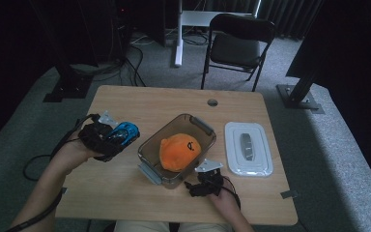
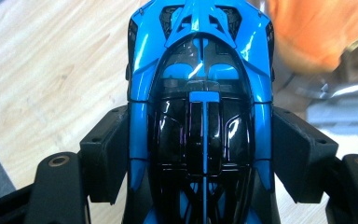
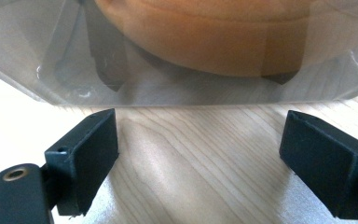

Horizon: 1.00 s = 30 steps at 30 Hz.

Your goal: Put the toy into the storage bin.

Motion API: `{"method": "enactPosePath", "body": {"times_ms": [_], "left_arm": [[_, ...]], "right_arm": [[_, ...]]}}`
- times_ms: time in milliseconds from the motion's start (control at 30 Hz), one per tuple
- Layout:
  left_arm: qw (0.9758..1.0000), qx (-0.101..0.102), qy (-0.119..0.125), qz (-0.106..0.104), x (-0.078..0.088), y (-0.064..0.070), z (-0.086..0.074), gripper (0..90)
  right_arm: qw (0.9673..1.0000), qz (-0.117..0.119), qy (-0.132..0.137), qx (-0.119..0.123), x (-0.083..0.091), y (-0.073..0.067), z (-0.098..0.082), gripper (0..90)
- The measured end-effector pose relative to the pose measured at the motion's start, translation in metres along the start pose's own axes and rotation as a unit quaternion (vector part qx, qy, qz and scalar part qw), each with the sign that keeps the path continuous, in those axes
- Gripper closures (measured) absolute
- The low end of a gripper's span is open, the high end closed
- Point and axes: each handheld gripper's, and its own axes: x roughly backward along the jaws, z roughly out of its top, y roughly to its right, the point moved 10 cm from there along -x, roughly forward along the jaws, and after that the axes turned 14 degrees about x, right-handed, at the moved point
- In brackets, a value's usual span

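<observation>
Blue toy car [image 2: 200, 107], long axis running along the jaws, is sitting clamped in the left gripper [image 1: 107, 137] above the table [image 1: 125, 104], left of the clear bin [image 1: 193, 123] holding an orange plush [image 1: 179, 151]; right gripper [image 1: 204, 182] is resting open beside the bin.

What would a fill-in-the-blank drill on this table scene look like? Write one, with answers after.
1. The left gripper is shut on a ____ toy car.
2. The orange plush lies inside the clear ____.
3. The right gripper has its jaws ____, with nothing between them.
4. The white lid lies on the ____, beside the box.

Answers: blue; box; open; table
</observation>
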Motion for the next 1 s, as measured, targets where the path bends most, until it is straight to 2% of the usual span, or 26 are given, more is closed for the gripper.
{"method": "enactPosePath", "body": {"times_ms": [133,433,567,633,700,900,933,1000], "left_arm": [[0.9999,-0.008,0.009,-0.010,0.000,0.013,0.016,29.0],[0.9991,-0.034,0.007,-0.023,-0.007,0.040,0.045,28.9],[0.9984,-0.029,0.014,-0.046,-0.007,0.052,0.056,28.9],[0.9986,-0.037,0.013,-0.037,-0.008,0.055,0.060,28.9],[0.9984,-0.033,0.015,-0.044,-0.010,0.060,0.064,28.9],[0.9976,-0.046,0.010,-0.050,-0.021,0.077,0.075,28.9],[0.9977,-0.043,0.011,-0.052,-0.024,0.079,0.077,29.0],[0.9971,-0.044,0.012,-0.062,-0.027,0.085,0.079,28.9]], "right_arm": [[1.0000,0.000,0.000,-0.001,0.000,0.000,0.000,11.1],[1.0000,0.000,0.000,-0.001,0.000,0.000,0.000,11.1],[1.0000,0.000,0.000,-0.001,0.000,0.000,0.000,11.1],[1.0000,0.000,0.000,0.000,0.000,0.000,0.000,11.1],[1.0000,0.000,0.000,-0.001,0.000,0.000,0.000,11.1],[1.0000,0.000,0.000,0.000,0.001,0.000,-0.001,11.1],[1.0000,0.001,-0.001,0.000,0.001,0.000,-0.001,11.1],[1.0000,0.001,-0.001,0.000,0.001,0.000,-0.001,11.1]]}}
